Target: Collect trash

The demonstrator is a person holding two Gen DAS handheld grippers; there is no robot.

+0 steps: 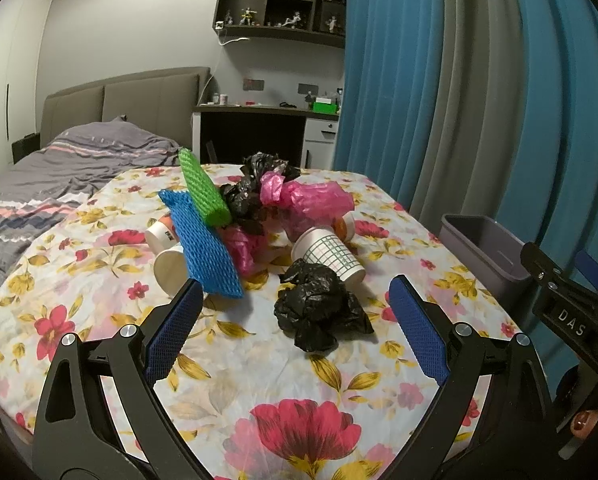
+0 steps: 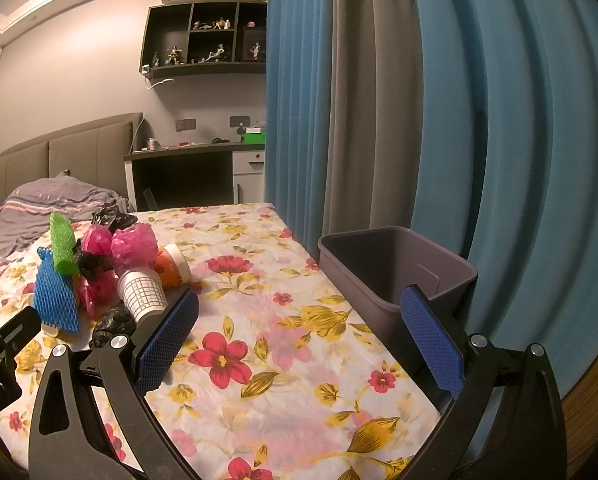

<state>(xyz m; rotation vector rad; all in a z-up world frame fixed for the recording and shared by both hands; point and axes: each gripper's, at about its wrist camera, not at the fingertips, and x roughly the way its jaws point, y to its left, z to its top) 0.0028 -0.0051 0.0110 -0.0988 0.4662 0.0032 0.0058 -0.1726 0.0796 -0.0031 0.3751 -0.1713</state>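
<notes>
A trash pile lies on the floral tablecloth: a crumpled black bag nearest, a grid-pattern paper cup, a blue foam net, a green foam net, pink bags and more cups. My left gripper is open and empty, just short of the black bag. My right gripper is open and empty, over the cloth between the pile and the grey bin. The bin looks empty inside.
The bin stands at the table's right edge against blue and grey curtains. A bed lies left of the table. A desk and wall shelves stand behind. The right gripper's body shows in the left wrist view.
</notes>
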